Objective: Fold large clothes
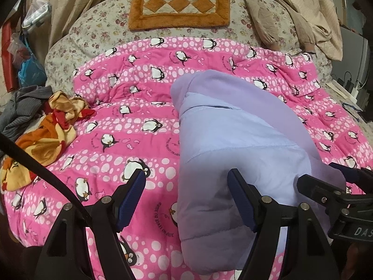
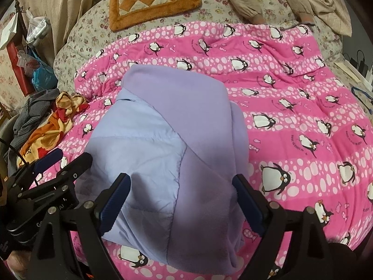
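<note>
A lilac padded jacket (image 1: 233, 144) with a fleece lining lies folded in a narrow bundle on the pink penguin quilt (image 1: 130, 121). It also shows in the right wrist view (image 2: 177, 135). My left gripper (image 1: 186, 182) is open over the jacket's left edge, one finger over the quilt, the other over the jacket. My right gripper (image 2: 181, 186) is open, its fingers spread either side of the near end of the bundle. The right gripper also shows at the right edge of the left wrist view (image 1: 331, 182). The left gripper shows at the left of the right wrist view (image 2: 67, 158).
An orange and cream checked mat (image 1: 179, 2) lies at the head of the floral bed (image 1: 98, 30). Orange and red crumpled clothes (image 1: 53, 126) and a grey striped garment (image 1: 21, 109) lie at the left edge. A beige garment (image 1: 291, 16) lies far right. Bags (image 1: 28, 53) stand left.
</note>
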Tool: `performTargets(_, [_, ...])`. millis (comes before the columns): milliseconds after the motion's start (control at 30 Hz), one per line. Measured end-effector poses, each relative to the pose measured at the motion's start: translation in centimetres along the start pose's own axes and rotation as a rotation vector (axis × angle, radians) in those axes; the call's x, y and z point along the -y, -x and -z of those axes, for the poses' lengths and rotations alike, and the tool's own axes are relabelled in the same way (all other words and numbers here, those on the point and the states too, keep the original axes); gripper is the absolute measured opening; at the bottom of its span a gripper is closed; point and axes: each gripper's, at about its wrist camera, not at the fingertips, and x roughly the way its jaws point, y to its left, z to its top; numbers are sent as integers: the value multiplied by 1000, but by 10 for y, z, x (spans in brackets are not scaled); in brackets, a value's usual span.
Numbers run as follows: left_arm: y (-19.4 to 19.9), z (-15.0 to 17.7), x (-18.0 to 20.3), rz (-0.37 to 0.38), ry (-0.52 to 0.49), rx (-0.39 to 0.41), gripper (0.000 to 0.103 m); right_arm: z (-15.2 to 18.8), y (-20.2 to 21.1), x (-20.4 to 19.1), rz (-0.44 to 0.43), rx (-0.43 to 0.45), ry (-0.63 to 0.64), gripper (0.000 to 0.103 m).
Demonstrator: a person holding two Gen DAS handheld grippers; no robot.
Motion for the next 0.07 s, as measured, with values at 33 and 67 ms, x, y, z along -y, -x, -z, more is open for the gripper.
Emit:
performTargets(33, [-1, -1, -1, 4, 2, 0, 45, -1, -1, 0, -1, -1, 2, 92])
performTargets(67, [-1, -2, -3, 7, 3, 1, 45, -1, -2, 1, -4, -2, 2, 92])
